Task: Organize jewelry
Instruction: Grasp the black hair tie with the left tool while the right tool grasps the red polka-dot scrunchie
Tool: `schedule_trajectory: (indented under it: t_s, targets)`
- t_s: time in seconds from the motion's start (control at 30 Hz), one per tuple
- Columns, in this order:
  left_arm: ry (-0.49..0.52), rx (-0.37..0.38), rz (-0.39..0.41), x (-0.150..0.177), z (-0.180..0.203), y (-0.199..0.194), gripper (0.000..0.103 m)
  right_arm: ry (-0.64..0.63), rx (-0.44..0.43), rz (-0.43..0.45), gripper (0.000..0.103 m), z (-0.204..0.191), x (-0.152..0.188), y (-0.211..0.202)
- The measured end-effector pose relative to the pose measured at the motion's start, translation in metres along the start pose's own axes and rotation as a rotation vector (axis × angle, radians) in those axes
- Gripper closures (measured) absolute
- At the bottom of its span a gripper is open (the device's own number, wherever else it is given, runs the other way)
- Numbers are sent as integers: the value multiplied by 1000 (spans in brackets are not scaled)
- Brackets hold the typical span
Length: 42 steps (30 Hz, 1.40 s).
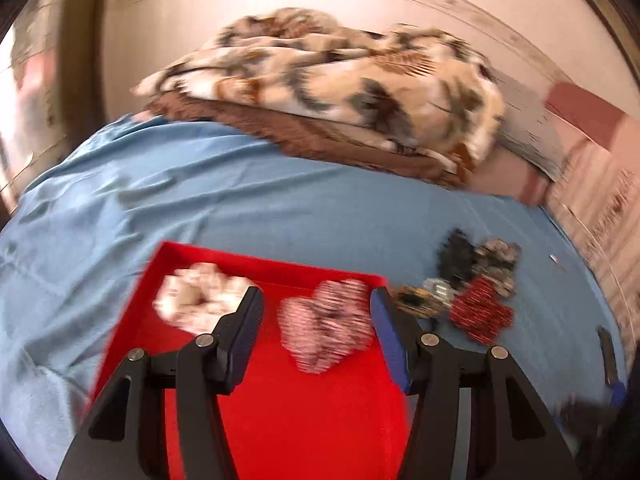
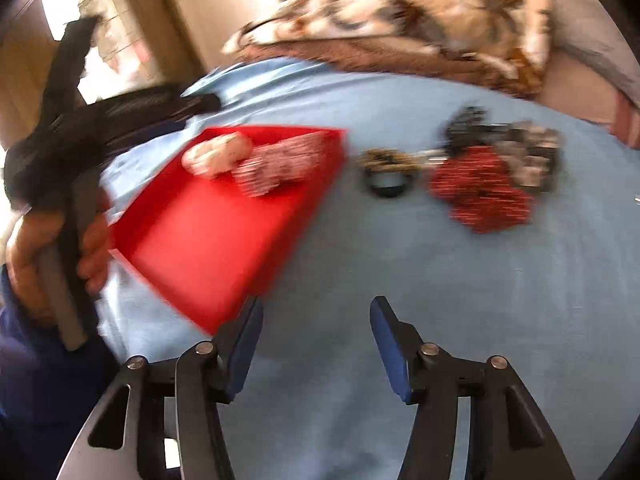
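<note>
Red tray (image 2: pixel 224 216) sits on the blue sheet (image 2: pixel 400 280) of the bed, open sheet on its near and left sides, blanket (image 1: pixel 340 80) well behind; loose jewelry pile (image 2: pixel 484 168) lies just right of the tray, strung out left-to-right. Two pieces, white (image 1: pixel 200 300) and pink-striped (image 1: pixel 328 324), lie at the tray's far end. Left gripper (image 1: pixel 316 304) jaws apart and empty over the tray, striped piece beyond and between them; right gripper (image 2: pixel 316 312) jaws apart, empty, over bare sheet by the tray's near corner.
</note>
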<state>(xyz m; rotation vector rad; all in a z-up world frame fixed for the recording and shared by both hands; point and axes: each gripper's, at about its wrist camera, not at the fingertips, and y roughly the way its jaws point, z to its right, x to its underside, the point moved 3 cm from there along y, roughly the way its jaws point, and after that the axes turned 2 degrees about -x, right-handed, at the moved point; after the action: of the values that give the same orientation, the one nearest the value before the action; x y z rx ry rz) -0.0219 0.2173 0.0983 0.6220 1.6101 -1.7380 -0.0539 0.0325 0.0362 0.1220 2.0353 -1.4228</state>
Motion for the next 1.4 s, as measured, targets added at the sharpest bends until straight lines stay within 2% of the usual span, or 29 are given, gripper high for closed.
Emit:
schedule_trajectory:
  t_s: [0.13,0.27,0.37,0.47,0.63,0.73,0.8,0.9,0.93,0.97,1.0,1.03,1.13,1.4]
  targets:
    - [78,63,-62,6,45,9,49,86,82,49,43,66,-10,-10]
    - [206,66,-124,12,91,29,49,141,96,91,43,112,-26,-7]
    - [297,42,-167,17,114,50,49,194,42,103,43,133,-35,4]
    - [330,26,-213,19,122,71,49,277,-48,87,43,153,-46,24]
    - [341,3,-268,16,129,103,49,306,-110,84,43,158,-62,42]
    - [390,-2,-304,20,137,118,50,318,-139,85,40,158,-73,54]
    - [437,-9,-326,25,143,126,56,322,-142,78,40,157,-74,59]
    - [485,-21,-359,31,146,137,79,313,-143,64,40,156,-73,66]
    - [488,-20,-366,33,145,139,96,309,-141,61,45,155,-73,67]
    - [479,-14,-368,33,144,139,101,307,-140,60,55,156,-72,67]
    - [463,-7,-360,31,143,137,101,307,-146,49,80,156,-72,69]
    - [453,0,-350,30,142,135,102,309,-151,42,86,156,-72,70]
    - [421,25,-318,25,141,121,102,317,-151,53,90,157,-71,64]
    - [308,139,-226,10,141,51,102,315,-123,120,91,155,-68,26]
